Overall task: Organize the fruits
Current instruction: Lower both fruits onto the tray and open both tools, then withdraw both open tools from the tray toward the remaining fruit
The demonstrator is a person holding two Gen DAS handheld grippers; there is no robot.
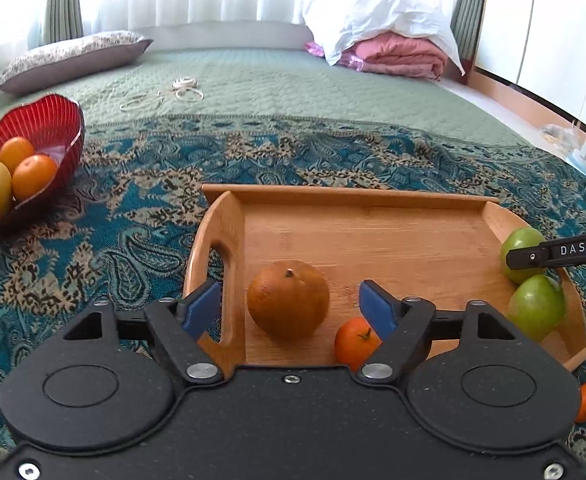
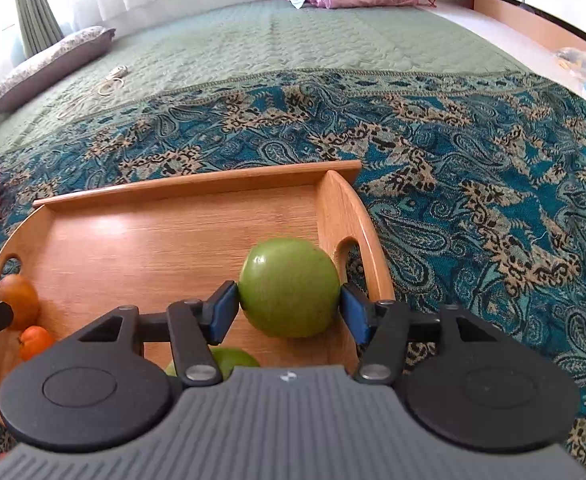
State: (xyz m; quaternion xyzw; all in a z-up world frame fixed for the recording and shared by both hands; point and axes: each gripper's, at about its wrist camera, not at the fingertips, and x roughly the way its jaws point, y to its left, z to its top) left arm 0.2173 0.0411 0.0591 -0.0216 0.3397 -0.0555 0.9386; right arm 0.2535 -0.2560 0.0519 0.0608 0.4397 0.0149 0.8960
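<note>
Paisley bedspread; wooden tray (image 2: 181, 188); left gripper (image 1: 289, 306) released, right gripper (image 2: 289, 308) released around green apple (image 2: 289, 294).

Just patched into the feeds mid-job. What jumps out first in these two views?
The wooden tray on the patterned bedspread, with a large orange sitting loose between the wide-open fingers of the left gripper. At the tray's right end, the right gripper brackets a green apple; whether its pads press is unclear. A red bowl with oranges and a yellow fruit sits off to the left.
</note>
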